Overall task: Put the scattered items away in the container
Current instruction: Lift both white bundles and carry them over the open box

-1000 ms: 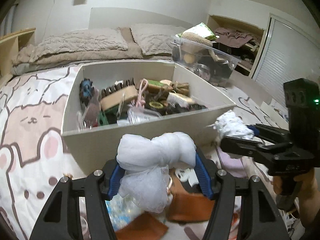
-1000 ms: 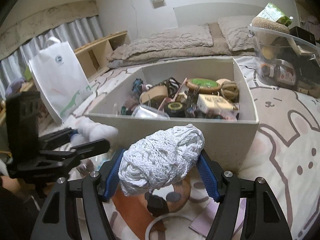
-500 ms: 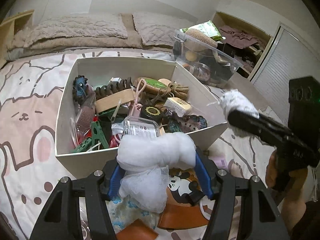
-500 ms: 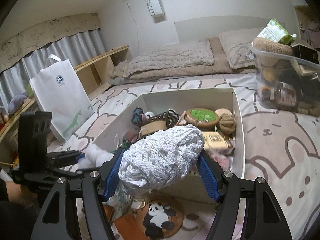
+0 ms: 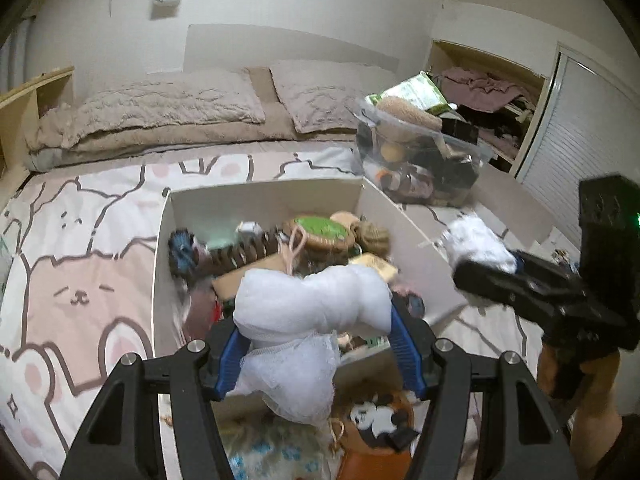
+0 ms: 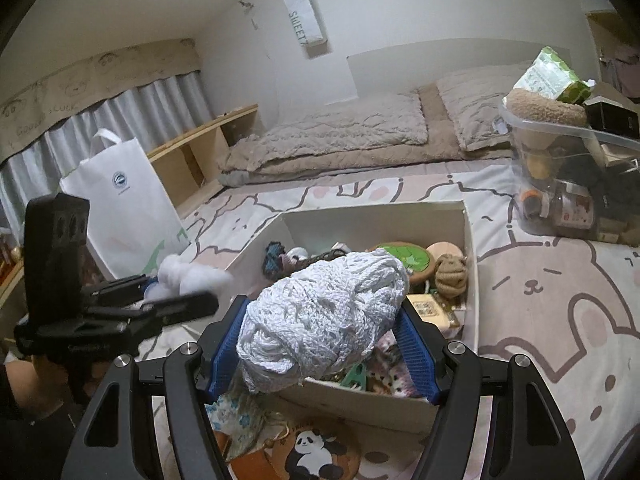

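My left gripper (image 5: 316, 344) is shut on a white mesh pouf (image 5: 308, 312) and holds it above the near edge of the white box (image 5: 160, 264), which is full of small items. My right gripper (image 6: 324, 352) is shut on a white knitted cloth bundle (image 6: 324, 316) and holds it over the box's near left corner (image 6: 360, 400). Each gripper shows in the other's view: the right gripper (image 5: 472, 264) at the box's right side, the left gripper (image 6: 176, 292) left of the box (image 6: 470, 264).
The box sits on a bed with a bear-print sheet (image 5: 80, 280). A panda pouch (image 6: 316, 452) and a blue-patterned bag (image 6: 236, 420) lie in front of the box. A clear bin (image 6: 576, 184) stands at the back right, a white tote bag (image 6: 124, 208) at the left.
Both grippers have risen and moved forward with their white bundles, from in front of the box to above its near edge.
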A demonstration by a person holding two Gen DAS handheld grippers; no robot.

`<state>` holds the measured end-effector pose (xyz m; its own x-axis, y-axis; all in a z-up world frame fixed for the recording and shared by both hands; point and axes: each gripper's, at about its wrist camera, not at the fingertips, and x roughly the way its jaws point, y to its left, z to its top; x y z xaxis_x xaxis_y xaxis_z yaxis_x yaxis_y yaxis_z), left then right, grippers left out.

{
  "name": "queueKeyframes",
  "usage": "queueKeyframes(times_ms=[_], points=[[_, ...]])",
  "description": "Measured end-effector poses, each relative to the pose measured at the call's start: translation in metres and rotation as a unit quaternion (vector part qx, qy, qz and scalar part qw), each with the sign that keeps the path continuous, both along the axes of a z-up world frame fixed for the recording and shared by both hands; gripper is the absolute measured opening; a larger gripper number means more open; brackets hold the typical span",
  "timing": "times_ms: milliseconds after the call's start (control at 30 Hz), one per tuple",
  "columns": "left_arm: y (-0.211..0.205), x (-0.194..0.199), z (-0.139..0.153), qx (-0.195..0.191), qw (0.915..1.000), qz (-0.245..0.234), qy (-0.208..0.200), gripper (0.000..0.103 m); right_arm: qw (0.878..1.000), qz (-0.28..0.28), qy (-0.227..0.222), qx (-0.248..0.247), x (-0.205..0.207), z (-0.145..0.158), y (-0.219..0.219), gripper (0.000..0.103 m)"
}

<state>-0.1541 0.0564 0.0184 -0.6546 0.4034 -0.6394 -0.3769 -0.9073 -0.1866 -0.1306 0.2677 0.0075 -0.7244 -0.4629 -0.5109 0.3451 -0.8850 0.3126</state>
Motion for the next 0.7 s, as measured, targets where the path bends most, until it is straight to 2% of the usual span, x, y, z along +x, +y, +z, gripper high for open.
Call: queueKeyframes(times_ms=[300, 433, 700], points=[[0.012, -0.038, 0.028, -0.012, 0.9997, 0.009, 0.022, 0.063, 0.999, -0.038, 0.010, -0.005, -0.007, 0.015, 0.019, 0.071], [0.015, -0.053, 0.037, -0.022, 0.9983, 0.035, 0.042, 0.063, 0.999, -0.048, 0.014, -0.011, -0.009, 0.017, 0.019, 0.071], [0.007, -0.095, 0.040, 0.004, 0.9982, 0.057, 0.021, 0.063, 0.998, -0.064, -0.010, -0.022, -0.015, 0.010, 0.015, 0.071]])
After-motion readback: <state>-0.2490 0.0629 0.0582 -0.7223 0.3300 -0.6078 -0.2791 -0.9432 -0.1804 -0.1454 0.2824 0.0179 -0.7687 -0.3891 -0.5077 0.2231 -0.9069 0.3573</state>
